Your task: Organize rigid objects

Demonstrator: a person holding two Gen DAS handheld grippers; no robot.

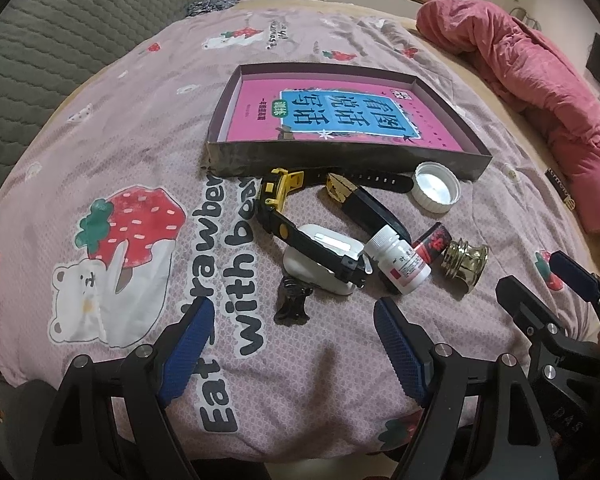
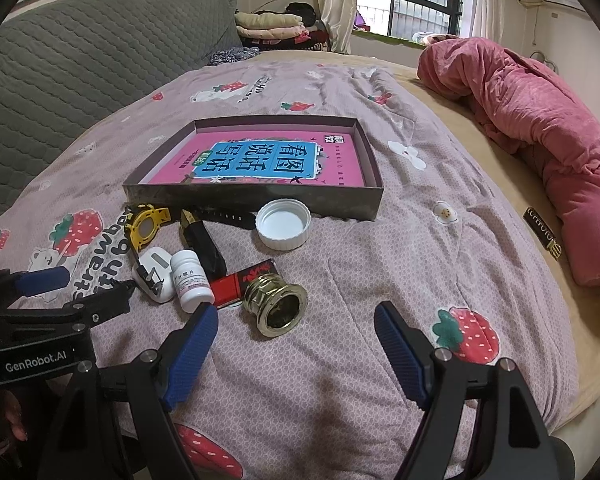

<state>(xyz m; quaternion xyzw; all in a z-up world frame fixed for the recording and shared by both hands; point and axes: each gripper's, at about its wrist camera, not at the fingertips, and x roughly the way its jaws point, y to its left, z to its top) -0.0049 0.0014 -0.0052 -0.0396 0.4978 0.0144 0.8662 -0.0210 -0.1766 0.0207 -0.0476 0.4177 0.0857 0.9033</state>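
A shallow dark box (image 1: 340,156) (image 2: 252,197) holding a pink book lies on the bed. In front of it lie a black-and-yellow watch (image 1: 278,200) (image 2: 146,226), a white cap (image 1: 436,187) (image 2: 283,224), a black case (image 1: 374,210) (image 2: 204,246), a white charger (image 1: 320,268) (image 2: 153,274), a white pill bottle (image 1: 400,262) (image 2: 190,280), a red-black tube (image 1: 432,242) (image 2: 246,280), a gold ring-shaped lid (image 1: 464,264) (image 2: 274,306) and a black clip (image 1: 292,302). My left gripper (image 1: 294,316) is open, just short of the clip. My right gripper (image 2: 296,320) is open, just short of the gold lid.
The pink strawberry-print sheet (image 1: 140,160) covers the bed. A rolled pink quilt (image 2: 540,128) lies along the right. A grey quilted headboard (image 2: 80,48) stands at the left. Folded blankets (image 2: 276,26) sit at the back.
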